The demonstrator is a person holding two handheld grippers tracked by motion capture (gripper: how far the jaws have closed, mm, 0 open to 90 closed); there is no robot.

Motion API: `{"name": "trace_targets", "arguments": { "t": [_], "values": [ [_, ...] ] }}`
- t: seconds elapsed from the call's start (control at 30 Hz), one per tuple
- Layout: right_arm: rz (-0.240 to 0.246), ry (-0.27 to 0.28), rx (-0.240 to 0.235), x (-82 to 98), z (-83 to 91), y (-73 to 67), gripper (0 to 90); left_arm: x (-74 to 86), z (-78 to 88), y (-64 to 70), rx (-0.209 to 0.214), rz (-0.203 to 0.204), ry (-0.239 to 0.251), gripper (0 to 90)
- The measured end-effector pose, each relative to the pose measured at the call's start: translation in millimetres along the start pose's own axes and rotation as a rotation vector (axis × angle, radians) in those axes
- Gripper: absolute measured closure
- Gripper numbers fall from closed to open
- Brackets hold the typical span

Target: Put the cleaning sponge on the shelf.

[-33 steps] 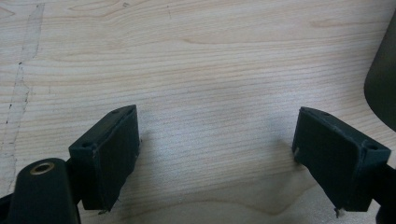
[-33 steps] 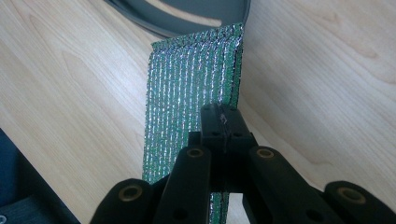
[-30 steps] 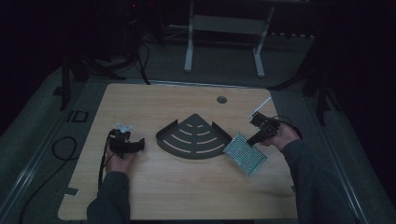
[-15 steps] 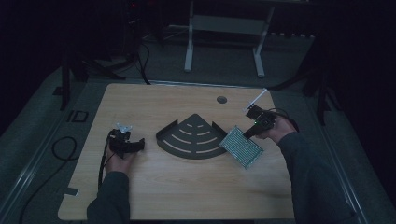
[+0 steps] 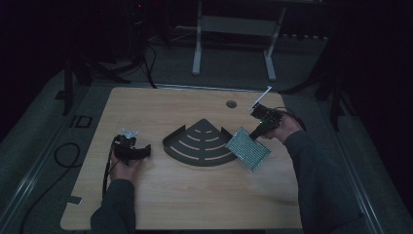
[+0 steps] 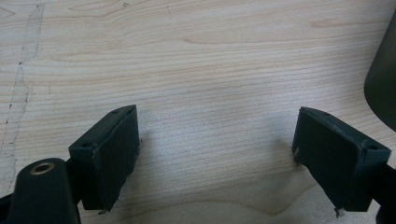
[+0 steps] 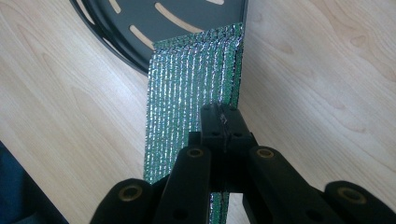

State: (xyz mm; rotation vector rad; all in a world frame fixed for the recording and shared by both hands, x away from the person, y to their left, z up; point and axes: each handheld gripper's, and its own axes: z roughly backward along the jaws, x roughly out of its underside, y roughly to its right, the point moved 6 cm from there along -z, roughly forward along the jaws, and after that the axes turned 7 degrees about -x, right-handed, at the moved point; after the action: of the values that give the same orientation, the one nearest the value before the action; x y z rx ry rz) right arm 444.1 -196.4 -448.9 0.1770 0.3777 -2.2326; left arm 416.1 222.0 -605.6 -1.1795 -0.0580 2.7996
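The right gripper (image 7: 223, 122) is clenched on one edge of the pad (image 7: 194, 88), whose far end hangs at the tray (image 7: 140, 23) rim. We judge the limp pad may catch on that rim and fold. The left gripper (image 6: 215, 154) rests released on the table (image 6: 210, 60).

We see the slotted tray (image 5: 204, 146) mid-tabletop (image 5: 195, 204), the scouring pad (image 5: 248, 148) over its right edge, the left gripper (image 5: 146, 150) toward the tabletop's left edge.

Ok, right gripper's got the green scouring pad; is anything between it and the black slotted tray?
Nothing visible. The right gripper holds the green scouring pad, whose far edge already overlaps the black slotted tray; the tray's slotted floor looks bare.
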Motion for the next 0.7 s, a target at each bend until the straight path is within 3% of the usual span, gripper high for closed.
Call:
{"name": "trace_targets", "arguments": {
  "t": [0.7],
  "values": [
    [-0.013, 0.034, 0.033, -30.6, 4.2, 2.1, 89.9, -0.2, -0.2, 0.1, 0.0, 0.0, -0.001, 15.3]
  ]
}}
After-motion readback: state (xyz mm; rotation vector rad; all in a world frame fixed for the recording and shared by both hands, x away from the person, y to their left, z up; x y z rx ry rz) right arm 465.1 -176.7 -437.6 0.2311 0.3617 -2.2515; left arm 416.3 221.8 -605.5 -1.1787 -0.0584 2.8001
